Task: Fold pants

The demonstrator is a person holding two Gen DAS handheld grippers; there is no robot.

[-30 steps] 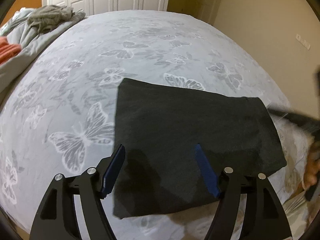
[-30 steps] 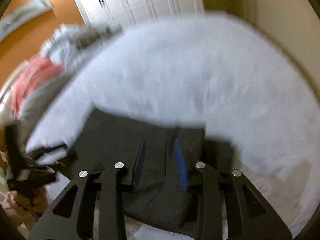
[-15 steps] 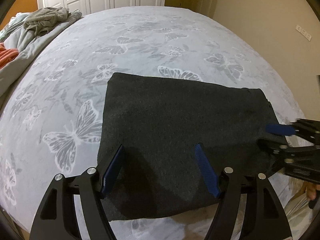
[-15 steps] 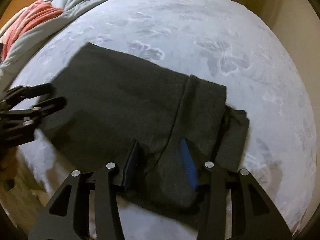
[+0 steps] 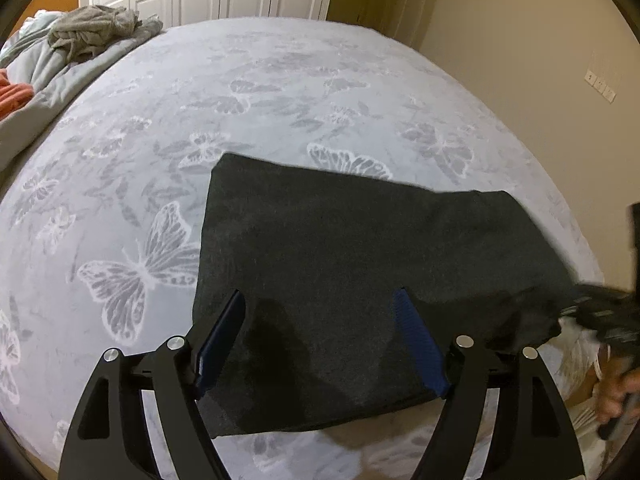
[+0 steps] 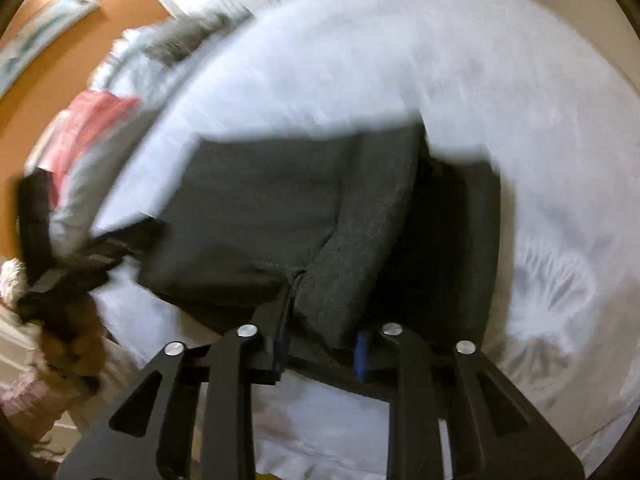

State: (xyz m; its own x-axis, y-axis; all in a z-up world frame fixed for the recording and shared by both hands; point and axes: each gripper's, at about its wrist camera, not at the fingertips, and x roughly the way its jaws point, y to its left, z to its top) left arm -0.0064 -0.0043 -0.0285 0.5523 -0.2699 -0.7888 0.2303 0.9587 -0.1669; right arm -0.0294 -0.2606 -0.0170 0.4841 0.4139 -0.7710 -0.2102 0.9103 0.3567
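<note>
Right gripper pinches the pants' near right end; left gripper waits open above them.

The right gripper (image 6: 320, 344) has its jaws closed on a raised hump of the dark pants (image 5: 360, 272), probably to carry that end over for the next fold (this view is motion-blurred). The left gripper (image 5: 320, 332) hovers spread wide and empty over the near left part, seemingly ready to pin the cloth. The pants lie folded on the butterfly bedsheet (image 5: 280, 92), near its front edge.

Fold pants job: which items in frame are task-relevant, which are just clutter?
Job:
dark pants
left gripper, open
right gripper, closed on pants' edge
bed

Clutter:
grey clothes
orange cloth
</note>
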